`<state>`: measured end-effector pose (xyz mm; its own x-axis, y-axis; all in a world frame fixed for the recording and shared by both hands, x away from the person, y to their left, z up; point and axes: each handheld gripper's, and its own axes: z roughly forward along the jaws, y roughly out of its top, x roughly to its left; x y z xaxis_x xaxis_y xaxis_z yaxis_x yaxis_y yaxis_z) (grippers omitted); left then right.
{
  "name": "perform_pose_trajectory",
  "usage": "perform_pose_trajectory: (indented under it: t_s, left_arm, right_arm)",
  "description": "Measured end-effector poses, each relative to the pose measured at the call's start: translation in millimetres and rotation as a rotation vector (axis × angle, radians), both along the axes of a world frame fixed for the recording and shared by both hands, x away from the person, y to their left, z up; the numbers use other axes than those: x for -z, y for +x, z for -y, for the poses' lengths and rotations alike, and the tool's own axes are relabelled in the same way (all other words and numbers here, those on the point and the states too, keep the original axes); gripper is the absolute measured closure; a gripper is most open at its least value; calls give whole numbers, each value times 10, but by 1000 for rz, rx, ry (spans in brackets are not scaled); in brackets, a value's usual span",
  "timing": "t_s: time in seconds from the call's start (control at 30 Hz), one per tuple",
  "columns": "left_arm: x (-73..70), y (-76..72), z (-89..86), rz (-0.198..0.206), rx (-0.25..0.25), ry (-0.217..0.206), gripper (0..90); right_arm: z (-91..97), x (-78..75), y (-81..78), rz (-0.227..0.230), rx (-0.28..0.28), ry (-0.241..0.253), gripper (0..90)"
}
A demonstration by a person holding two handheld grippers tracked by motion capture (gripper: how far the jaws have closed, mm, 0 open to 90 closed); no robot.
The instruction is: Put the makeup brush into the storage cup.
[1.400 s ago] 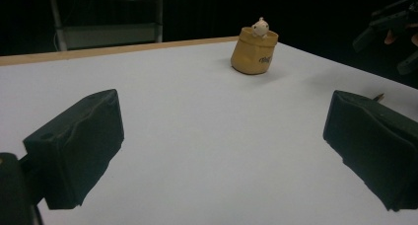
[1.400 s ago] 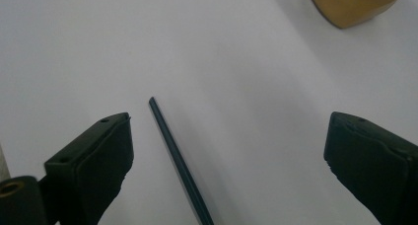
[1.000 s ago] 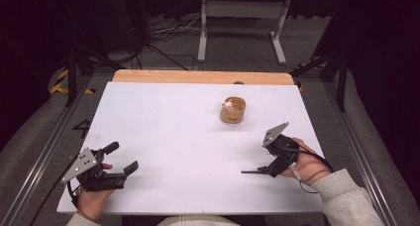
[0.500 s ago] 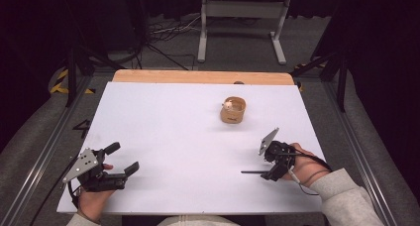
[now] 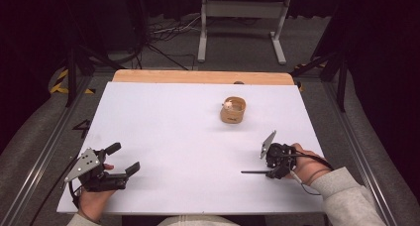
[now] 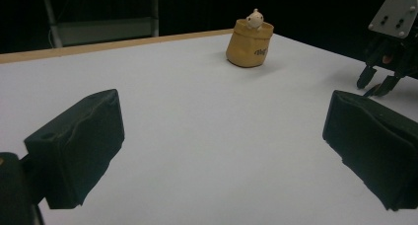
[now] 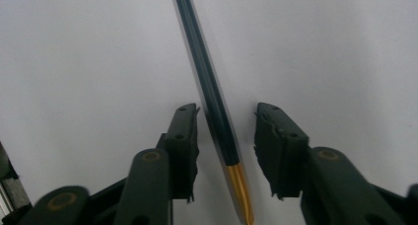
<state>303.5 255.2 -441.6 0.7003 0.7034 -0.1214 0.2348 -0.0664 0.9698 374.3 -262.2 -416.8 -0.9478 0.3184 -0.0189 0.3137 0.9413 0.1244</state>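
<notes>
A small tan pouch [image 5: 233, 111] stands upright toward the far side of the white table [image 5: 163, 127], with a pale round-headed figure [image 5: 228, 105] poking out of its open top. The right gripper [image 5: 270, 167] is tipped down over a dark pen [image 7: 209, 89] lying flat on the table near the right edge; its jaws have just been closing, straddling the pen with a gap still visible on the right side. The left gripper [image 5: 124, 161] rests near the front left, jaws wide apart with nothing between them.

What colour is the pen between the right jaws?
Dark, near black, pen with a gold end; clearest in the right gripper view.
</notes>
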Motion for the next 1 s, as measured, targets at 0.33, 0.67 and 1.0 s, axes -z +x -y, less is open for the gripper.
perform_pose_trajectory:
  t_s: [0.33,0.67,1.0]
  left_arm:
    - [-2,2,18,1,10,2,36]
    - [-22,12,39,1,28,19,43]
    - [-93,73,177,-1,110,15,56]
  right_arm:
    - [-32,-5,11,-9,-45,-29,820]
    - [-64,-43,11,3,-73,-46,827]
    - [-243,-328,40,54,-105,-39,828]
